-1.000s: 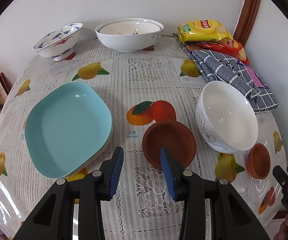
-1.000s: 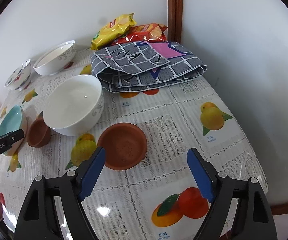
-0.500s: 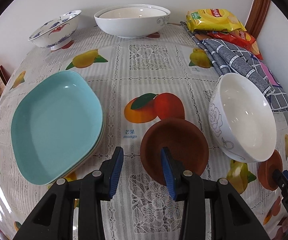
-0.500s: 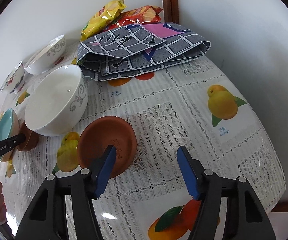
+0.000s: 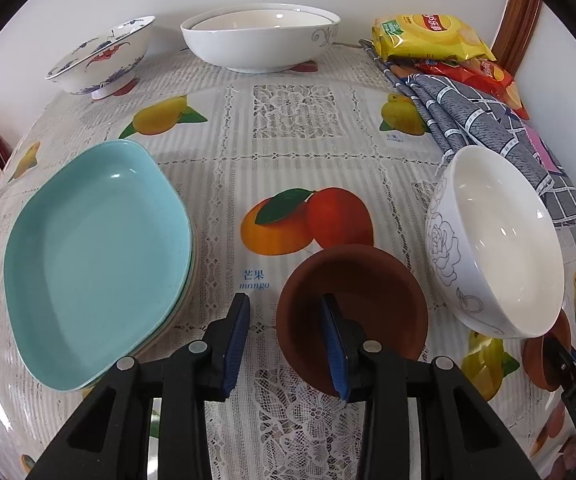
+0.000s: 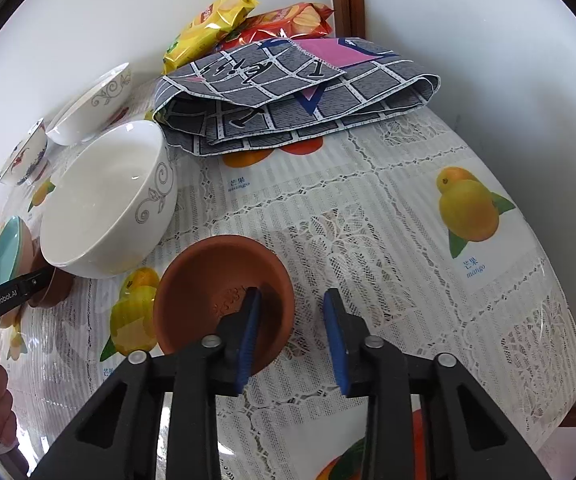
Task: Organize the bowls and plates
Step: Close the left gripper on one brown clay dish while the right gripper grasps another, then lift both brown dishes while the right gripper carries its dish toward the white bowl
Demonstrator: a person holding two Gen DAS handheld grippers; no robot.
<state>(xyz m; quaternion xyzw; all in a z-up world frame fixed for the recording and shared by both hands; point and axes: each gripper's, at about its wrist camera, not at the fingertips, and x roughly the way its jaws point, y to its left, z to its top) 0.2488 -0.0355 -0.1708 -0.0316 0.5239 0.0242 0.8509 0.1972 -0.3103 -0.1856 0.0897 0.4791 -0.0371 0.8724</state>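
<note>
while closing, each gripper (image 5: pixel 284 340) (image 6: pixel 291 330) angled down astride a brown saucer (image 5: pixel 367 304) (image 6: pixel 208 300) rim, pads perhaps not yet pressing

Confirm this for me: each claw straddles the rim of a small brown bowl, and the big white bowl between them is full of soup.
Wrong only on the soup. The right wrist view shows the big white bowl empty. The left claw and right claw do straddle the rims of small brown bowls, jaws closing.

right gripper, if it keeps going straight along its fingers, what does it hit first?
Likely the small brown bowl: the right gripper straddles that bowl's near-right rim, jaws closing, one finger inside, the other outside over the tablecloth. Contact isn't clear yet.
</note>
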